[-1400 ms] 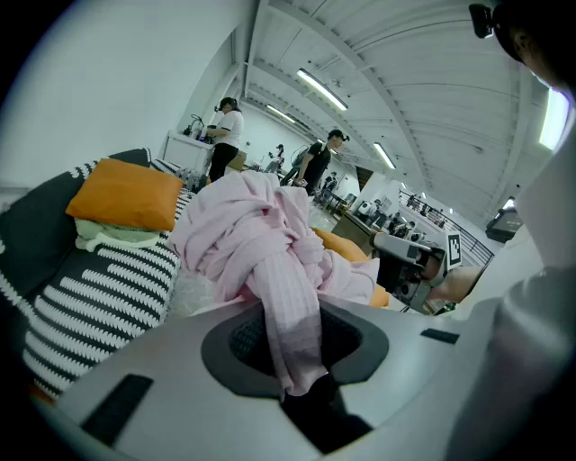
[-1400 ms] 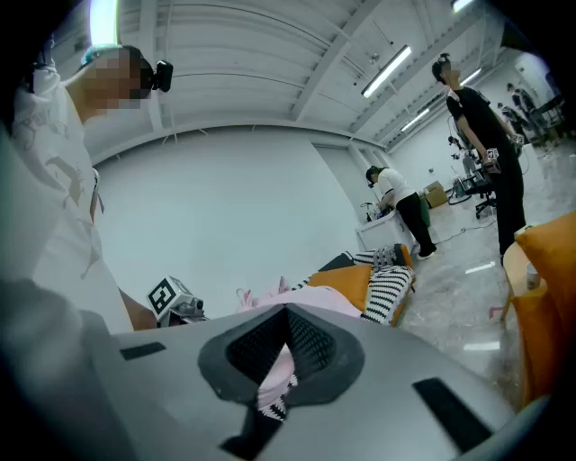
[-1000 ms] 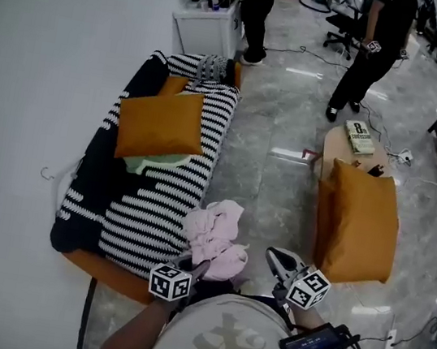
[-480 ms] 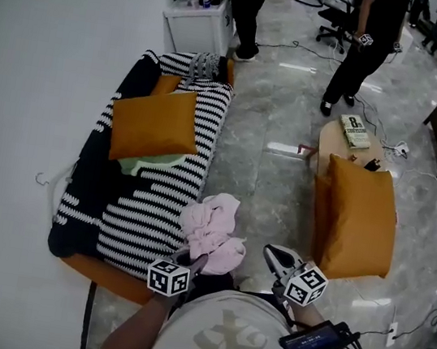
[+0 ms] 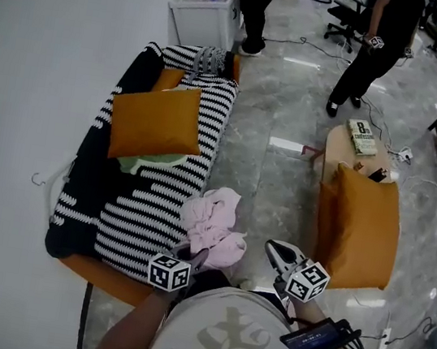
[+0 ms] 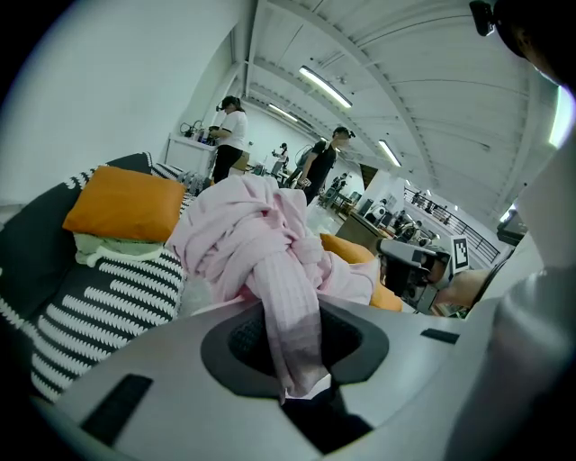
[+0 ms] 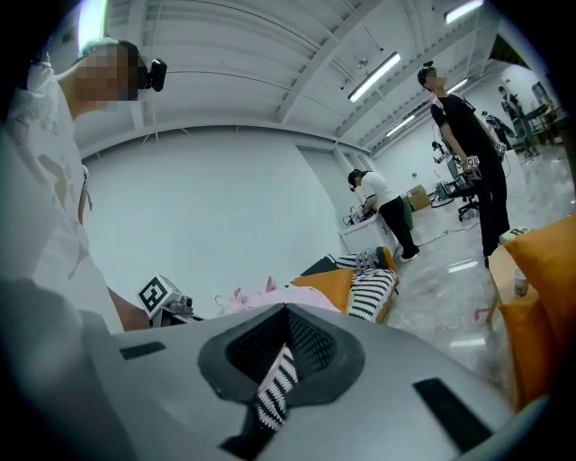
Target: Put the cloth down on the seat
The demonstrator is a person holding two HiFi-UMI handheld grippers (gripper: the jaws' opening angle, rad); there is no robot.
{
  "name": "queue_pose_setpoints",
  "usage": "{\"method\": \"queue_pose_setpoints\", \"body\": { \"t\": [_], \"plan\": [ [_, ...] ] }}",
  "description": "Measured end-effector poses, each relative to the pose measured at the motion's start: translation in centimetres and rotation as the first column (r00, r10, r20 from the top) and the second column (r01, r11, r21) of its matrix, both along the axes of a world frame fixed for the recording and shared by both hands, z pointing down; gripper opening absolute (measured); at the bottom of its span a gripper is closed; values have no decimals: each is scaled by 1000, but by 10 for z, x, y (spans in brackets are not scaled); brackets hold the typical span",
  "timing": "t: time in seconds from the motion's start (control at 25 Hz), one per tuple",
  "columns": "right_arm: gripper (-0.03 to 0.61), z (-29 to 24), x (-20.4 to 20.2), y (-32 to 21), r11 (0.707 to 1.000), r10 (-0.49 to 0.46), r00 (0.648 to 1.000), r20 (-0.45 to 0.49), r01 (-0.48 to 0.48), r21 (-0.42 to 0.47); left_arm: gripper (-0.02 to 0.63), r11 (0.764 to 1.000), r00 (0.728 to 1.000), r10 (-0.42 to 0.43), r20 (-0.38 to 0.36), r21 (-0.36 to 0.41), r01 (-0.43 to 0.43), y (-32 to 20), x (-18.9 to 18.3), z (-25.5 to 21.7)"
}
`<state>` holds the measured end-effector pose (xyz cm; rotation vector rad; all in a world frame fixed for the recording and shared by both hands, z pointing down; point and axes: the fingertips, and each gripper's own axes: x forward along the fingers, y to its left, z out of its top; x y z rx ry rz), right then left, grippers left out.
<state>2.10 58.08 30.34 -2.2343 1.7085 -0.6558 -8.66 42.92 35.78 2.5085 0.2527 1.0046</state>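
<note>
Hanging bunched from the left hand-held gripper [image 5: 195, 258], whose jaws are clamped on it, the crumpled pink cloth [image 5: 210, 224] is at the front edge of the black-and-white striped sofa seat [image 5: 153, 200]. The right hand-held gripper [image 5: 278, 257] has its jaws slightly apart and empty.

The left tongs [image 5: 197, 257] are clamped on the pink cloth [image 5: 211, 219], above a bare forearm [image 5: 132, 330]. Beside them, the right tongs [image 5: 273, 252] hold nothing, jaws a narrow slit apart.

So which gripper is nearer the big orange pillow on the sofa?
Left. The left gripper, holding the cloth, is by the sofa's near corner, short of the pillow; the right gripper is over the floor, farther right.
</note>
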Motion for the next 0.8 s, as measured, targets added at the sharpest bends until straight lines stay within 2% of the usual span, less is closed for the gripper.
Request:
{"method": "queue_pose_setpoints", "body": {
  "t": [0.36,0.6,0.8],
  "plan": [
    [15,8,39,-24,1000,9,1000,25,-9,-13,95,999,999,33,24,1,-33,-16,40,4],
    [15,16,61,-31,999,41,998,56,-40,-14,95,997,995,77,66,6,-78,-24,62,11],
    [15,18,78,-35,997,62,996,64,-60,-40,95,992,990,124,68,-9,-124,-28,92,14]
  ]
}}
